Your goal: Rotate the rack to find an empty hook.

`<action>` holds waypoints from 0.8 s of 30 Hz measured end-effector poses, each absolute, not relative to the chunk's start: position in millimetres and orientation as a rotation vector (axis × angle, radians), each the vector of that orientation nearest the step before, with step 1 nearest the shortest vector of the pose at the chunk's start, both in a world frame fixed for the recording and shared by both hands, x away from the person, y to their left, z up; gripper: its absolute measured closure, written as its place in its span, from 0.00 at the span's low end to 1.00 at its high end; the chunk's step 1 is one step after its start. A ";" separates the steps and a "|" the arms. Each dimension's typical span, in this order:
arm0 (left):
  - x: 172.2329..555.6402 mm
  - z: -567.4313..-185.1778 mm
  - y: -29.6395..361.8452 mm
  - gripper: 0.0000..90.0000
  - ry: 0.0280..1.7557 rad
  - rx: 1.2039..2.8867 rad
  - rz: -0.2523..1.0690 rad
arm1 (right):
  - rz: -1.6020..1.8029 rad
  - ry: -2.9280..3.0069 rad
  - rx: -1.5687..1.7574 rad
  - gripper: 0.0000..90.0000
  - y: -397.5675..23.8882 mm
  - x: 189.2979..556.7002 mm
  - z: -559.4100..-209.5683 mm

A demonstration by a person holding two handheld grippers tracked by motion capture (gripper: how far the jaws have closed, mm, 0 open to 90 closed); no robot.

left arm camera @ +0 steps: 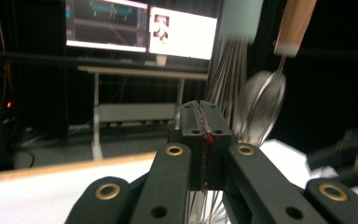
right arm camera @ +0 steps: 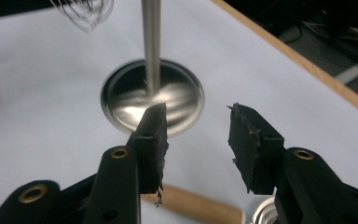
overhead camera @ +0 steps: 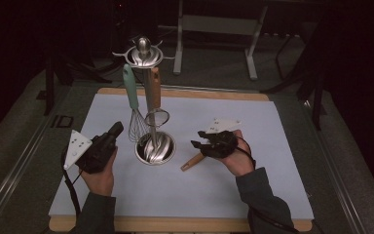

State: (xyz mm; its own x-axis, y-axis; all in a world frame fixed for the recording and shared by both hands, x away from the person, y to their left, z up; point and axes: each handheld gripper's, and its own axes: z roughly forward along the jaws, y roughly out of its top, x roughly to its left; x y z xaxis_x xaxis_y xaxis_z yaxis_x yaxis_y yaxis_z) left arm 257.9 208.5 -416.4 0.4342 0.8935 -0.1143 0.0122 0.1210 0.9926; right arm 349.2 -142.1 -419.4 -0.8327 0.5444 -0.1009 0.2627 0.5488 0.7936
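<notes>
- One steel utensil stand (overhead camera: 154, 146) rests near the middle of the pale mat (overhead camera: 272, 195) on the tabletop (overhead camera: 185, 225): a round base, one upright pole, and a hook ring at the top.
- Two utensils hang from that ring. One is a whisk (overhead camera: 134, 109) with a mint-green handle; the other is a small strainer (overhead camera: 155, 105) with a wooden handle. They hang just beside each other, on the left side of the pole.
- One utensil with a wooden handle (overhead camera: 193, 161) lies flat on the mat, to the right of the stand's base and well apart from the two hanging ones. Its working end is hidden under the right hand.
- The left tool (overhead camera: 112, 134) is held above the mat just left of the stand. In the left gripper view its two jaws are pressed flat together with nothing between them, and the whisk wires and strainer bowl are close beyond them.
- The right tool (overhead camera: 198, 141) is poised right over the lying handle. In the right gripper view its two jaws stand apart, clamped on nothing, with the wooden handle (right arm camera: 200, 205) crossing below them and the stand's base (right arm camera: 152, 95) beyond.
- Two hands, two tools, each tool trailing one cable.
</notes>
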 end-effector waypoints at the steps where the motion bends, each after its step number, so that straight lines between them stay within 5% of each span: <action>1: 257.9 -416.4 208.5 1.00 0.919 1.290 0.798 | 1.175 2.453 0.664 0.63 -142.1 349.2 -419.4; 12: 261.8 -371.2 199.1 1.00 0.815 1.192 0.829 | 1.110 2.470 0.837 0.60 -172.1 342.1 -474.7; 24: 262.8 -320.0 179.6 1.00 0.698 1.136 0.873 | 1.120 2.461 0.877 0.58 -183.0 340.7 -478.0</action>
State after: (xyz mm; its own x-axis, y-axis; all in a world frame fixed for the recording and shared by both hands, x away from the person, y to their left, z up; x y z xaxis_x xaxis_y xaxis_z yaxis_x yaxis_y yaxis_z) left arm 262.8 179.6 -320.0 0.4965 0.8672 -0.0384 -0.2285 0.1732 0.9580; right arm 340.7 -183.0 -478.0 -0.7698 0.6381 -0.0172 0.4062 0.5104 0.7579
